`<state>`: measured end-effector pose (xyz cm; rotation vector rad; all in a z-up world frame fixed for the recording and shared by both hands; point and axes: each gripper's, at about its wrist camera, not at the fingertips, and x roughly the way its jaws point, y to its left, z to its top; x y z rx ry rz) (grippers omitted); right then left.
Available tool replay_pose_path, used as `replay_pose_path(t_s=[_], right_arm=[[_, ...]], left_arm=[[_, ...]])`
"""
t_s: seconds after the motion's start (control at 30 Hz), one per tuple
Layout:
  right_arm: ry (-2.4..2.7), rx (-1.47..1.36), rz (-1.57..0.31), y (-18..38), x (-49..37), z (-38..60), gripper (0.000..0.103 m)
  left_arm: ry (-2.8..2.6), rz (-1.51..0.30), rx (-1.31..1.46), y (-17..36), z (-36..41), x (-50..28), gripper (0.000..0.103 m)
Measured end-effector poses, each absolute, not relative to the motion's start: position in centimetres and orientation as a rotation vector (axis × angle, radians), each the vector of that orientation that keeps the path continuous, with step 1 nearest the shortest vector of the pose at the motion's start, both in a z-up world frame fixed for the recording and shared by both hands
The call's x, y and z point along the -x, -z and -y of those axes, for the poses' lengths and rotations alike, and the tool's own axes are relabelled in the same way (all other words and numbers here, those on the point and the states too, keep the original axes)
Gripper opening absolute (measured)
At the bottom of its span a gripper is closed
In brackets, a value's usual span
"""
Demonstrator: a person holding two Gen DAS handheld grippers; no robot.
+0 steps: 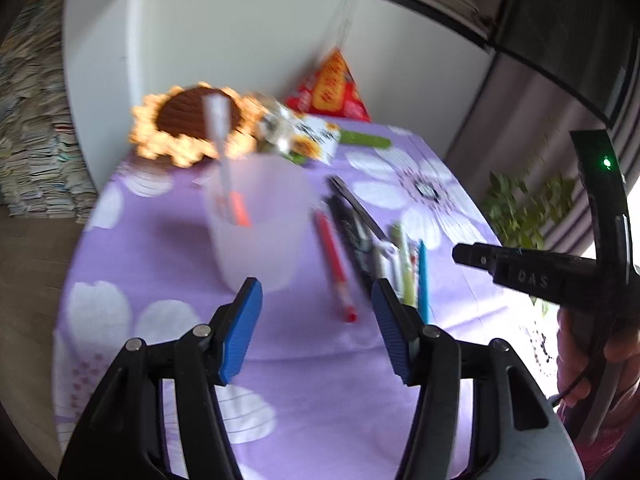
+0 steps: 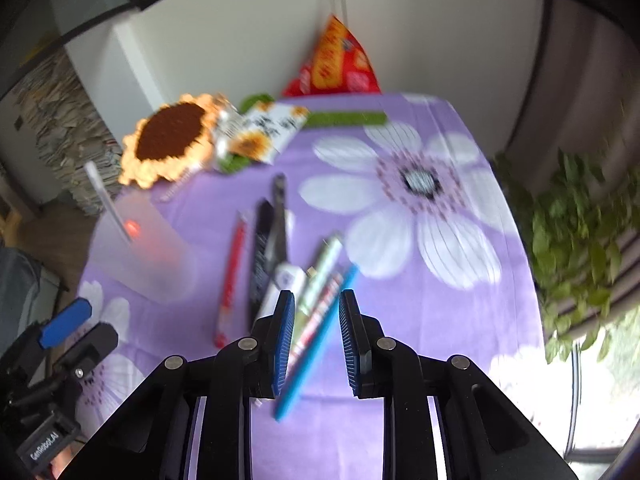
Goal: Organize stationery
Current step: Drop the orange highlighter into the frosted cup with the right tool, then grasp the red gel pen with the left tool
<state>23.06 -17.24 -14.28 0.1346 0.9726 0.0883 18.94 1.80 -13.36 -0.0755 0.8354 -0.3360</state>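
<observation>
right gripper (image 2: 316, 336): jaws parted, nothing gripped. I've got it hovering over the near end of the pen row; the blue pen (image 2: 316, 336) runs between the pads in my view, the red-and-white pen (image 2: 316, 322) just left of it.
left gripper (image 1: 316, 330): spread wide, empty, held above bare cloth just short of the cup.
pen row: blue, green-and-white pen (image 2: 322, 270), a white-capped piece (image 2: 280, 288), black pen (image 2: 260, 256), red pen (image 2: 230, 276), all loose on the cloth, side by side. Too blurred to tell the dark slim item (image 2: 280, 216) behind them.
frosted plastic cup (image 1: 256, 220): upright, left of the row, near it. Already holds a clear-barrelled pen (image 1: 218, 128) and something orange.
step: my read is a pick of the next pen, blue one likeliest. Most pens not yet in the cup.
next move: lower, centre on one barrel, close, carry left to the cup. Neighbours lie close, so pinching two is a risk.
surface: purple tablecloth (image 2: 400, 380) with white flowers.
far end: crochet sunflower (image 2: 172, 140), sunflower-print packet (image 2: 264, 132), green strip (image 2: 348, 118), red bag (image 2: 336, 68) against the wall.
room: white wall, paper stacks left, plant (image 2: 580, 232) right by a bright window.
</observation>
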Motion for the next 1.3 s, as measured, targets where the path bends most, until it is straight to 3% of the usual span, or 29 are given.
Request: replay_pose_path(t_s=[0.17,0.33,0.5,0.6,0.73,0.8,1.07,1.13,1.17,1.3], right_arm=[[-0.071,-0.177,-0.995,15.7,-21.4,20.0,0.022],[-0.094,-0.174,-1.006,16.3,-20.6,20.5,0.022],[-0.134,-0.181,-1.052,17.8,-20.7,19.7,0.022],[-0.154,-0.181,-1.068,18.4,-20.9,19.1,0.022],[-0.176,-0.187,-1.100,19.3,-21.2,18.0,0.024],[-0.179,-0.180,-1.119,19.7,-21.5,17.6,0.032],[-0.144,-0.162,-1.134,20.4,-22.1,16.7,0.032],[-0.161,-0.147,-1.131,20.3,-22.0,16.3,0.023],[-0.183,-0.149,-1.132,20.1,-22.0,16.1,0.012],[-0.172,-0.089,-1.125,19.4,-21.5,16.1,0.001]], left_arm=[[0.347,-0.910,0.031,15.8,1.0,-20.9,0.048],[0.306,-0.982,-0.016,18.0,2.8,-22.9,0.022],[0.267,-1.013,-0.058,19.4,3.6,-23.9,0.021],[0.265,-1.029,-0.061,19.5,3.4,-23.6,0.008],[0.291,-1.035,-0.052,19.0,2.6,-22.0,0.008],[0.317,-1.038,-0.058,18.7,2.0,-20.7,0.008],[0.418,-1.068,-0.078,18.6,0.0,-15.7,0.007],[0.417,-1.074,-0.108,18.7,-0.1,-15.1,0.007],[0.415,-1.076,-0.117,18.8,-0.1,-15.1,0.007],[0.412,-1.074,-0.109,18.7,-0.4,-15.1,0.008]])
